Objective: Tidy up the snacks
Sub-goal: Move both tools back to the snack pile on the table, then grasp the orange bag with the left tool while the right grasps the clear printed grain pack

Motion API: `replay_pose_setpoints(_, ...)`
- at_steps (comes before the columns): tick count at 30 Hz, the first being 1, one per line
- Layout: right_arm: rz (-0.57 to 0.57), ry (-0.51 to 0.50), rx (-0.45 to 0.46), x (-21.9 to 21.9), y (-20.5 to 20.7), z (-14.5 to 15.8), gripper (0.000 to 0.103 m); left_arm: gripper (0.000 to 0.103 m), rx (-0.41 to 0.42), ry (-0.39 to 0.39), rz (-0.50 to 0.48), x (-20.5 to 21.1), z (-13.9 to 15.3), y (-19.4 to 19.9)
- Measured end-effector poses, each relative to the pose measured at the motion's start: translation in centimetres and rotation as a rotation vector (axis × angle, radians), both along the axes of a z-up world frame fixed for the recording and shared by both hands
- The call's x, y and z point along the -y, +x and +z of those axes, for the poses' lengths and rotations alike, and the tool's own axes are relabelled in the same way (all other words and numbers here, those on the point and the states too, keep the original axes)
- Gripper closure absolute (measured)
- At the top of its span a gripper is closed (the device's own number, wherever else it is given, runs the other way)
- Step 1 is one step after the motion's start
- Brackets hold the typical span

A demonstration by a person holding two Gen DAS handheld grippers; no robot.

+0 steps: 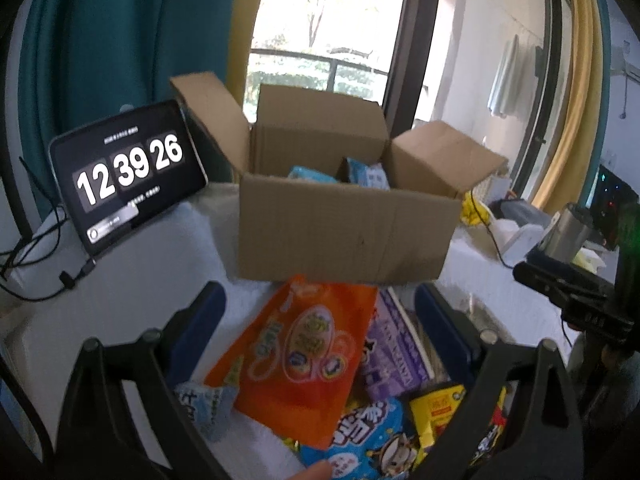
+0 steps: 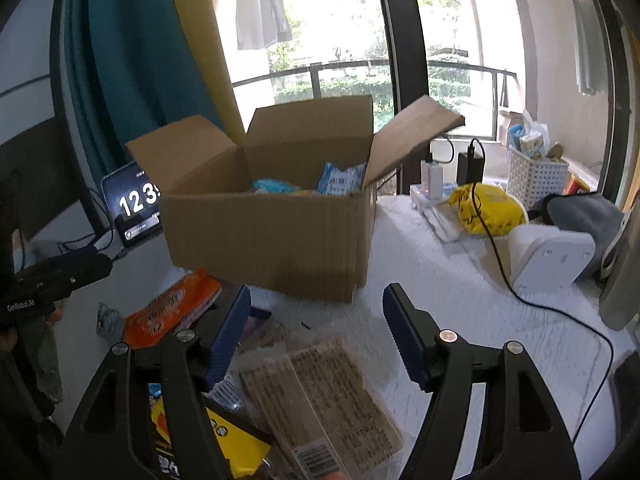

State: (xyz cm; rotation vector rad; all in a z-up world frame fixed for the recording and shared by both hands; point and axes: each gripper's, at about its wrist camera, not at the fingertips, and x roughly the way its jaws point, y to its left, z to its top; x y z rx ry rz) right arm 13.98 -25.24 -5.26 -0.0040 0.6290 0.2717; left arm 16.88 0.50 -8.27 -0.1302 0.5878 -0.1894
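An open cardboard box stands on the white table, with blue snack packets inside; it also shows in the right wrist view. My left gripper is open above a pile of snacks: an orange bag, a purple pack, a blue bag and a yellow pack. My right gripper is open and empty above clear-wrapped packs. The orange bag lies to its left.
A tablet clock stands left of the box. On the right are a yellow bag, a white device, a black cable, chargers and a white basket. A window lies behind.
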Motion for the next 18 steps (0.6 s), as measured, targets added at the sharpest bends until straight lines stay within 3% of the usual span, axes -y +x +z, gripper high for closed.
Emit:
replay_pose_setpoints(7, 0.035, -0.038, -0.036, 0.0, -0.1, -1.9, 0.015, 0.007, -0.062, 0.019, 0.0, 0.2, -2.1, 0.1)
replay_pose_setpoints(18, 0.111, -0.039, -0.134, -0.1, 0.7, -5.1, 0.014, 0.007, -0.177, 0.051, -0.05, 0.5, -5.5, 1.5)
